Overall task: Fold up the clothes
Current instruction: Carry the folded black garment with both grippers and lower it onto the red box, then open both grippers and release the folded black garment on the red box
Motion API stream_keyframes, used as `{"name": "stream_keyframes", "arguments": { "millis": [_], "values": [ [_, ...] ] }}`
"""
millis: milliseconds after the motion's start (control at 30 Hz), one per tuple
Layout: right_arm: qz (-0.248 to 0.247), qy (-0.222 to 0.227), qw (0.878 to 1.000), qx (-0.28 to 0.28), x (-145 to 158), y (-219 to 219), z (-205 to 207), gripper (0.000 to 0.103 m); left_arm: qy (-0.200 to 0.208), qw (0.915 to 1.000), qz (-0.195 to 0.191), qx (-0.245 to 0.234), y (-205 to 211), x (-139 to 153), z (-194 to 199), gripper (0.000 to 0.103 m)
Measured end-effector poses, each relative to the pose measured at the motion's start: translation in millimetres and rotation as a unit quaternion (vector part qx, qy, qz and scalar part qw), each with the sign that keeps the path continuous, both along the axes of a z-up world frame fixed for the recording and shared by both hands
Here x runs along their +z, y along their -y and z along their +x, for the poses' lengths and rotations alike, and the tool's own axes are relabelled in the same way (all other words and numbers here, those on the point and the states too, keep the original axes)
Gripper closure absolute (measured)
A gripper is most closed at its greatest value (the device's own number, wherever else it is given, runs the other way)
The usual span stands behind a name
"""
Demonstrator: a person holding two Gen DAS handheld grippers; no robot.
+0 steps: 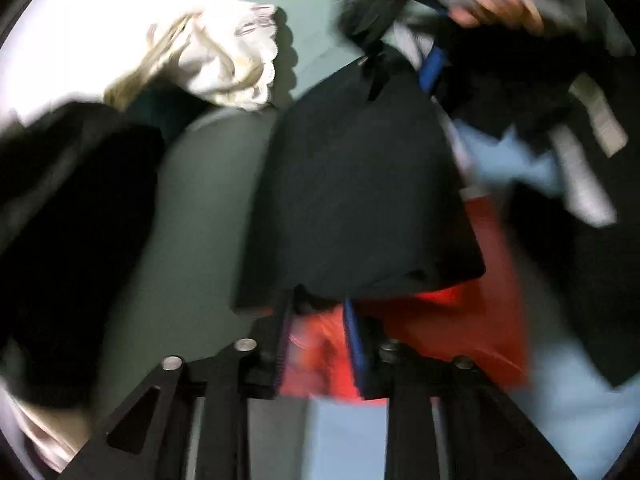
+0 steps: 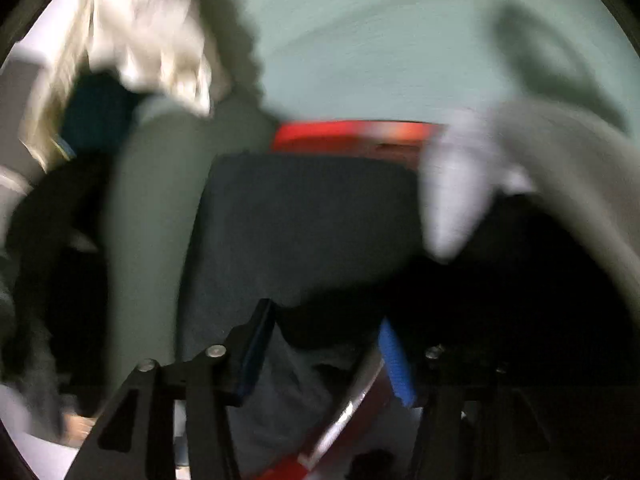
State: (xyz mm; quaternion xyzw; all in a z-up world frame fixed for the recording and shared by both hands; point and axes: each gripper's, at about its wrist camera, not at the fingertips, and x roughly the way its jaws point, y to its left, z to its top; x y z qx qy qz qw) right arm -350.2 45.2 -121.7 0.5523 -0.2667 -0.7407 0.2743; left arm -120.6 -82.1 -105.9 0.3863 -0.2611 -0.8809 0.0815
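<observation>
A folded dark navy garment (image 1: 356, 200) fills the middle of the left wrist view, lying over a red cloth (image 1: 448, 328). My left gripper (image 1: 320, 312) has its fingers apart, with the garment's near edge between them; grip unclear in the blur. In the right wrist view the same dark garment (image 2: 304, 224) lies ahead with a red cloth (image 2: 352, 136) behind it. My right gripper (image 2: 324, 344) stands open over dark fabric and a red and white cloth (image 2: 352, 412). The right gripper with its blue pad (image 1: 434, 64) and the hand show at top right of the left view.
A cream lace-edged garment (image 1: 224, 60) lies at the back left on the pale green surface (image 1: 200, 200); it also shows in the right wrist view (image 2: 152, 32). Black clothes (image 1: 60, 240) pile at left. Light blue cloth (image 1: 516, 156) and a grey garment (image 2: 460, 184) lie at right.
</observation>
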Motion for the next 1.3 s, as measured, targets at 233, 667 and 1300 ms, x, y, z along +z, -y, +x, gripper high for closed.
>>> {"name": "stream_keyframes", "arguments": {
  "millis": [233, 667, 1300],
  "values": [
    [-0.054, -0.033, 0.998, -0.007, 30, -38, 55, 0.025, -0.020, 0.9519, 0.291, 0.094, 69, 23, 59, 0.023],
    [0.248, -0.364, 0.887, 0.137, 119, 15, 198, 0.002, -0.116, 0.9261, 0.321, 0.161, 28, 95, 96, 0.022],
    [0.204, -0.347, 0.913, 0.071, 141, -17, 218, 0.000, -0.107, 0.9347, 0.277, 0.196, -13, 109, 65, 0.022]
  ]
}}
